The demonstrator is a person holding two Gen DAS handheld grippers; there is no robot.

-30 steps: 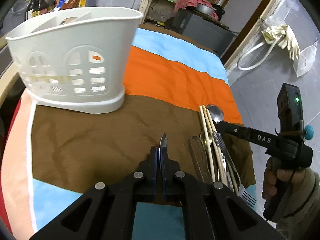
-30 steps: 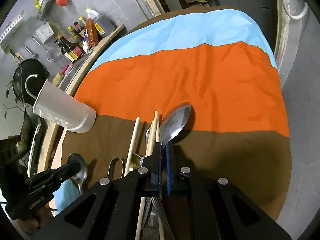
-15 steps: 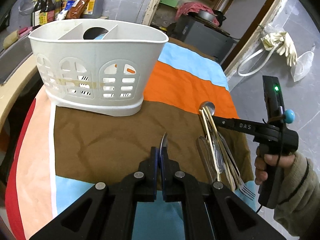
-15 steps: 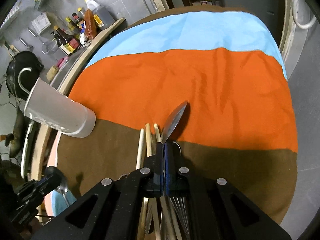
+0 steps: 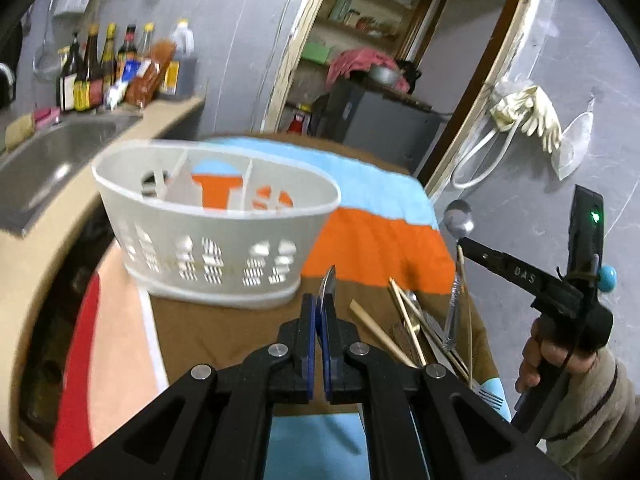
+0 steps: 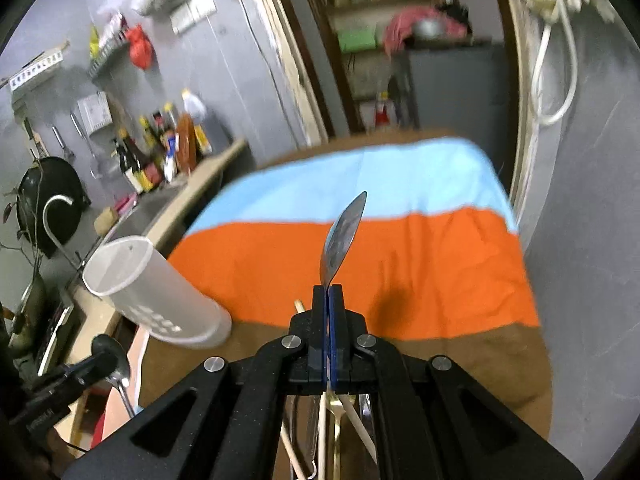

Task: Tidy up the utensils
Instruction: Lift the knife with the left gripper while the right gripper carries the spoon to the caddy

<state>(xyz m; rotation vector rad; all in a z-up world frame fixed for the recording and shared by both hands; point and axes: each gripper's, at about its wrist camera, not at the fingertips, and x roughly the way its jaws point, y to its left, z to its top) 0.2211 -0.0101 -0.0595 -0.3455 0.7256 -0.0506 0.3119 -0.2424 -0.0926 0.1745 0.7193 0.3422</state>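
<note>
A spoon (image 5: 327, 285) is clamped in the left tool (image 5: 319, 312) before the white caddy (image 5: 216, 236), another spoon (image 6: 342, 240) in the right tool (image 6: 328, 300) above piled utensils (image 5: 424, 328).

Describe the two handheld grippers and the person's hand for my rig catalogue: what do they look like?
Both the left gripper and the right gripper are matte black, with angular linkage arms, silver rivets and blue-lined fingers. Seen from the left wrist, the right one has a pistol handle, white "DAS" lettering, a green light, a teal ball and a thin cable; the bare hand wears a beige knit sleeve.
</note>
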